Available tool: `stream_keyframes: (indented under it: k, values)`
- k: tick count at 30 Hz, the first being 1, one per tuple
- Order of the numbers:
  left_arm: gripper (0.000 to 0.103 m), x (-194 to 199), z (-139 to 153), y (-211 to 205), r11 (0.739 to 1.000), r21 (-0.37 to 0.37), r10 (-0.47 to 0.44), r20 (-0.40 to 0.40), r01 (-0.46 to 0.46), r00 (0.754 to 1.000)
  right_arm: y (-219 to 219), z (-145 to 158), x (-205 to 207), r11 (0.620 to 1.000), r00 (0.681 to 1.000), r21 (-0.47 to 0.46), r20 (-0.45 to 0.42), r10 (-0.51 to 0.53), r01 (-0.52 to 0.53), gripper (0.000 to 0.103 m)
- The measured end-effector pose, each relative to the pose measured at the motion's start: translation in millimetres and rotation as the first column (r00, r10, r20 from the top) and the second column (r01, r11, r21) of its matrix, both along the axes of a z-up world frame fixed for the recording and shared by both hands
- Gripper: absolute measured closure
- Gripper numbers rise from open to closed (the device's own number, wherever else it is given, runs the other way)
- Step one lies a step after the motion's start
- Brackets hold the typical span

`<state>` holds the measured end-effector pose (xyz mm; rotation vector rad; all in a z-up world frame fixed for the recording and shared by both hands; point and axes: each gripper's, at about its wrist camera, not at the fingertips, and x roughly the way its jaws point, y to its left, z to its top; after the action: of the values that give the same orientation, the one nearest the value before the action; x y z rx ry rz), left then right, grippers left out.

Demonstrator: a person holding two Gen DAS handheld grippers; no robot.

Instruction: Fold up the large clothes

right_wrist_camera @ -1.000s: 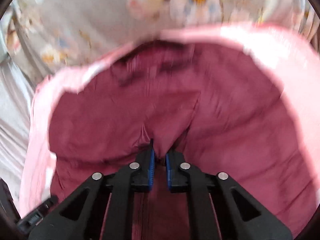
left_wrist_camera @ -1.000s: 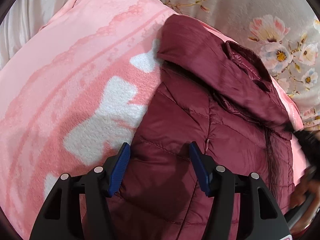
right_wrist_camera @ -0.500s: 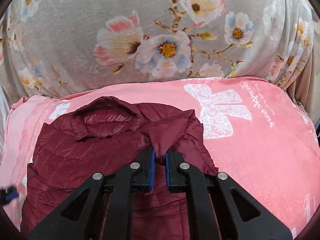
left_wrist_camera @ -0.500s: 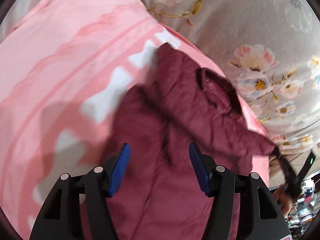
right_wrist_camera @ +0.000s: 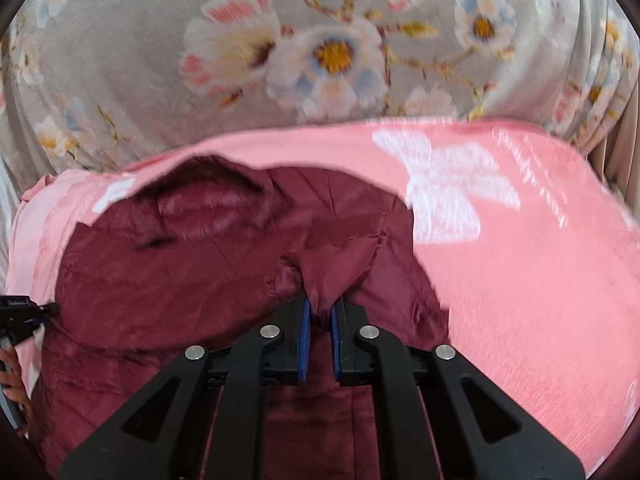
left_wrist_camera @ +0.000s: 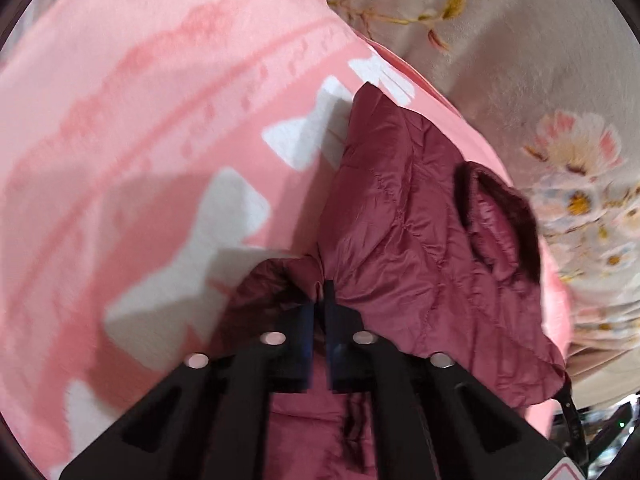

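A maroon quilted puffer jacket (left_wrist_camera: pixel 420 248) lies on a pink blanket (left_wrist_camera: pixel 140 140), its collar (left_wrist_camera: pixel 500 216) toward the far right in the left wrist view. My left gripper (left_wrist_camera: pixel 318 296) is shut on a bunched edge of the jacket. In the right wrist view the jacket (right_wrist_camera: pixel 180 280) spreads left and centre with the collar (right_wrist_camera: pixel 208 204) at the far side. My right gripper (right_wrist_camera: pixel 319 308) is shut on a raised fold of the jacket (right_wrist_camera: pixel 340 264). The left gripper's tip (right_wrist_camera: pixel 24 312) shows at the left edge.
The pink blanket with white bow prints (right_wrist_camera: pixel 444 184) covers the surface. A grey floral bedspread (right_wrist_camera: pixel 320 48) lies beyond it and also shows in the left wrist view (left_wrist_camera: pixel 560 80). A hand (right_wrist_camera: pixel 10 380) shows at the lower left edge.
My left gripper was open over the jacket and has now shut on a fold of its edge. My right gripper stays shut on its fold, lifted away from the jacket.
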<state>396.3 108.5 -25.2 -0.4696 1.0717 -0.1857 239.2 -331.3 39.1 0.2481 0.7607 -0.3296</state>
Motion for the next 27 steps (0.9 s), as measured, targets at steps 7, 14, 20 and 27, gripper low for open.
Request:
stream_keyframes:
  k: [7, 14, 20, 27]
  values:
    - [0.102, -9, -10, -9, 0.979, 0.196, -0.053, 0.035, 0.045, 0.998, 2, -62, -17, 0.997, 0.996, 0.081, -0.088, 0.001, 0.006, 0.095]
    - [0.096, -16, -16, -24, 0.941, 0.336, -0.076, 0.107, 0.036, 0.991, 4, -65, -22, 0.997, 0.997, 0.078, -0.077, -0.003, 0.009, 0.092]
    - [0.068, -42, 8, -22, 0.894, 0.446, -0.105, 0.126, 0.039, 0.986, 3, -32, -55, 0.993, 0.992, 0.023, -0.043, -0.115, 0.116, 0.066]
    - [0.049, -55, 74, -73, 0.875, 0.484, -0.178, 0.258, 0.033, 0.949, 40, 15, -14, 0.999, 0.998, 0.029, 0.064, 0.013, -0.015, 0.066]
